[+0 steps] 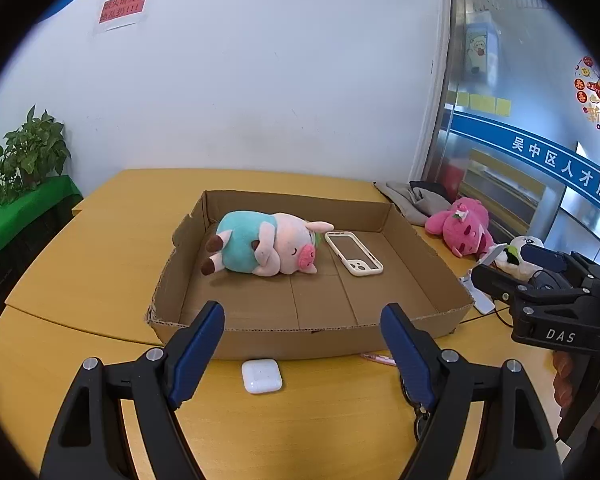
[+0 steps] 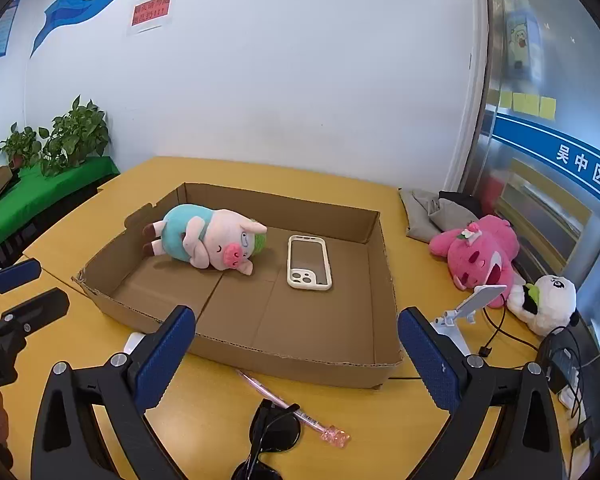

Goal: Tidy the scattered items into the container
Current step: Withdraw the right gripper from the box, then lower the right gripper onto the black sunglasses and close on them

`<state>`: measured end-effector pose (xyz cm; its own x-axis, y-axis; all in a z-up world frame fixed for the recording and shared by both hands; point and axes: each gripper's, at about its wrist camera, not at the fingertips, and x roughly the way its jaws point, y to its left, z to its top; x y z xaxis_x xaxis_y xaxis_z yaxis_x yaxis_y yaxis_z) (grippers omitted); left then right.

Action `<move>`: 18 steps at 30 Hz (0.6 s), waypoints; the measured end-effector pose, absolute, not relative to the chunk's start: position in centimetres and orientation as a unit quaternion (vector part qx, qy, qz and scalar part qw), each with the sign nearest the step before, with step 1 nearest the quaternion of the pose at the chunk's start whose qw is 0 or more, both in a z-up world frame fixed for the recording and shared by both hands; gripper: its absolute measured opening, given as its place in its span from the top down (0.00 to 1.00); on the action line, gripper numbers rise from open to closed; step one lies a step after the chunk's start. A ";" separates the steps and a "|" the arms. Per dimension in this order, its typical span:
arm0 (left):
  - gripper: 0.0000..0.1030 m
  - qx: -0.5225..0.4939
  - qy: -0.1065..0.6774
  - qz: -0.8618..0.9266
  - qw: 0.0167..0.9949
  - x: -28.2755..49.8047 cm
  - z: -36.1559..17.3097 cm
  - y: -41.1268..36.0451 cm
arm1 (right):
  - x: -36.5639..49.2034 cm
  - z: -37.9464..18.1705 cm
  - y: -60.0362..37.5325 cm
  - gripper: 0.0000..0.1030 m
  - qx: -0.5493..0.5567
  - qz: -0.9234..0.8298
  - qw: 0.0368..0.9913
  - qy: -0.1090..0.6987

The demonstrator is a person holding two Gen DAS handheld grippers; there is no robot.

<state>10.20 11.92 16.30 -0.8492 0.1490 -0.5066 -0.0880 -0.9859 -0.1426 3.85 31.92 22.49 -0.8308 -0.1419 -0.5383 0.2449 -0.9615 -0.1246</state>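
Observation:
A shallow cardboard tray [image 1: 300,342] [image 2: 300,364] sits mid-table and holds a pink pig plush [image 1: 268,246] [image 2: 208,242] in a teal shirt and a cream phone case [image 1: 354,253] [image 2: 309,262]. My left gripper [image 1: 302,320] hovers open over the tray's near wall, nothing between its blue pads. Just below it a white earbud case [image 1: 261,376] lies on the table, with a pink pen [image 1: 378,359] beside it. My right gripper [image 2: 296,326] is open and empty too. Black sunglasses [image 2: 274,434] and the pink pen [image 2: 288,406] lie beneath it.
On the right of the yellow table [image 2: 380,432] lie a magenta plush [image 2: 480,254], a panda plush [image 2: 548,304], a white phone stand [image 2: 468,308], grey cloth [image 2: 428,212] and cables. Potted plants [image 2: 76,136] stand on a green shelf at the left. A white wall runs behind.

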 end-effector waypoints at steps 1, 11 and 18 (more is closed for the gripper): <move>0.22 -0.268 -0.058 0.960 0.064 10.2 16.2 11.9 | 3.9 22.4 32.0 0.00 0.274 -0.952 0.103 0.093; 0.22 -0.283 -0.077 0.953 0.070 10.6 14.4 11.7 | 4.7 21.6 31.9 0.00 0.284 -0.948 0.107 0.101; 0.22 -0.285 -0.084 0.952 0.071 10.7 14.3 10.7 | 4.5 21.2 32.2 0.00 0.286 -0.948 0.112 0.089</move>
<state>10.65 10.72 14.30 -0.8271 0.1843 -0.5310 -0.0879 -0.9755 -0.2017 4.47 32.17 21.20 -0.8113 -0.1614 -0.5620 0.2630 -0.9592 -0.1042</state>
